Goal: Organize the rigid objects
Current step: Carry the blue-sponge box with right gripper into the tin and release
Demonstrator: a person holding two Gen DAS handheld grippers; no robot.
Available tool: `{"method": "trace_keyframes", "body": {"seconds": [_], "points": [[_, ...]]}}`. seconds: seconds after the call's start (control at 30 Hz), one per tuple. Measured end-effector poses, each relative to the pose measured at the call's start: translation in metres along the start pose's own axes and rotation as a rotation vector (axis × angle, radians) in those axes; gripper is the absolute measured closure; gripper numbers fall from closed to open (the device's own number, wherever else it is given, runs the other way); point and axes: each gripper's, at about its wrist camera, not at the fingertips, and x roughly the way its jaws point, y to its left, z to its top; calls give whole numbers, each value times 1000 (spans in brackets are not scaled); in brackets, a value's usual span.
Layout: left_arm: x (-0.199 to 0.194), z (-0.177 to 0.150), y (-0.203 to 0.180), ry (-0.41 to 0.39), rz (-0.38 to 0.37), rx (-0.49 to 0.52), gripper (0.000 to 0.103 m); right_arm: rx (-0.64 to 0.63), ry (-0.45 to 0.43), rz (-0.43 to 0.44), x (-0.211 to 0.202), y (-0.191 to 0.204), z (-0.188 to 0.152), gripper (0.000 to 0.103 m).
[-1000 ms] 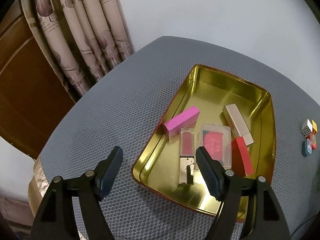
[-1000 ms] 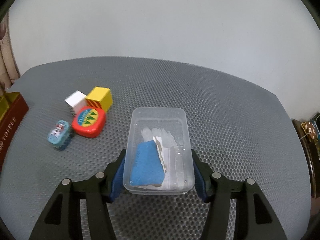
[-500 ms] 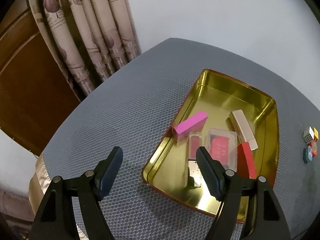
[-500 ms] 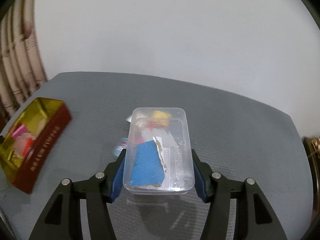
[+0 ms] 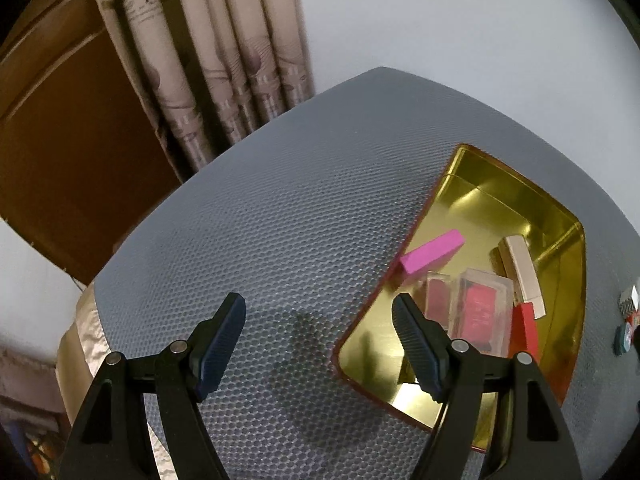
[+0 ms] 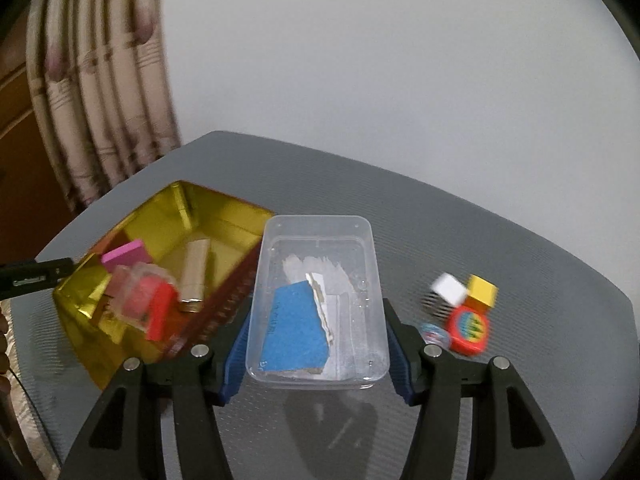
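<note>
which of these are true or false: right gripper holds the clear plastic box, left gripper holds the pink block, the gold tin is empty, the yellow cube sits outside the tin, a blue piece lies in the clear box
1. The right gripper holds the clear plastic box. True.
2. The left gripper holds the pink block. False: its jaws stand open on nothing, and the block lies in the gold tin.
3. The gold tin is empty. False: it holds the pink block, a gold lipstick tube, clear cases and a red piece.
4. The yellow cube sits outside the tin. True, on the grey mat.
5. A blue piece lies in the clear box. True.
</note>
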Motion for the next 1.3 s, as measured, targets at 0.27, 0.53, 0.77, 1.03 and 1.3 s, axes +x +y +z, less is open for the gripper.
{"method": "trace_keyframes", "body": {"seconds": [0.27,0.53,0.77,1.03,1.3], "points": [[8,-2,20,20,19,-32,29,-61,17,61,23,44,30,44],[8,-1,28,18,25,-58,29,-112,48,80,46,72,50,44],[10,1,39,16,31,-87,29,-144,79,70,70,88,62,44],[15,2,49,21,42,-112,29,-134,118,66,89,94,65,44],[18,2,51,19,49,-111,29,-101,140,76,96,90,62,43]]}}
